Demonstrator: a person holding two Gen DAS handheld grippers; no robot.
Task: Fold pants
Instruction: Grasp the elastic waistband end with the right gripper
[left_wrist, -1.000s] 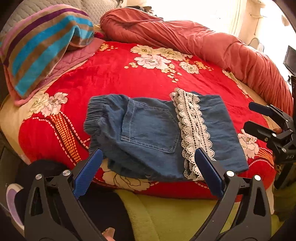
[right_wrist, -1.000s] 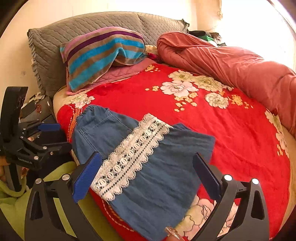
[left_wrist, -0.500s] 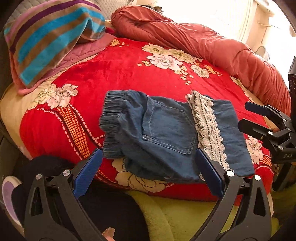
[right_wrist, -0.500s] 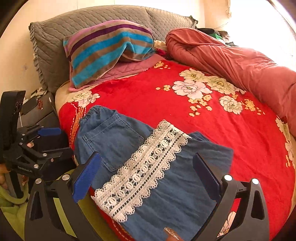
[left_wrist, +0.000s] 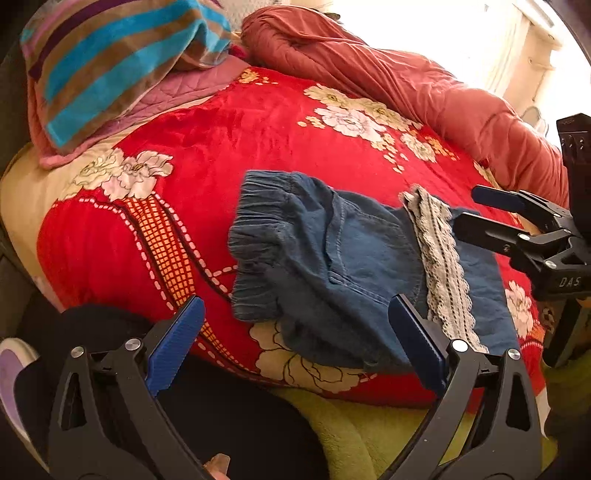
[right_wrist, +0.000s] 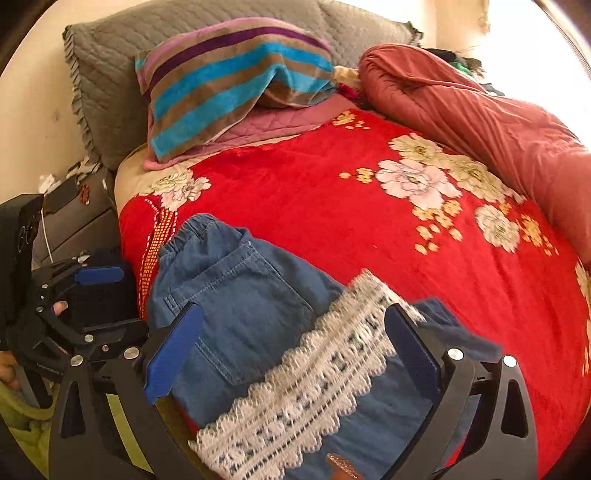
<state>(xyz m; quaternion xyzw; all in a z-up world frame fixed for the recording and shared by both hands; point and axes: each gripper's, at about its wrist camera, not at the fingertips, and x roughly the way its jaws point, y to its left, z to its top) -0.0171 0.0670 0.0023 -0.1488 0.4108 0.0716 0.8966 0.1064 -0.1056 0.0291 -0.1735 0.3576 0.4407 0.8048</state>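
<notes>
Here, in the left wrist view, the left tongs stand released, blue pads spread wide above the near edge of the red floral blanket. The denim pants lie folded on that blanket, elastic waistband leftward, lace trim crossing them. The right tongs hover at the pants' right end, slightly parted, grasping nothing.

From the right wrist view, the right tongs gape over the lace trim and denim pants. A striped pillow rests against a grey quilted cushion.
</notes>
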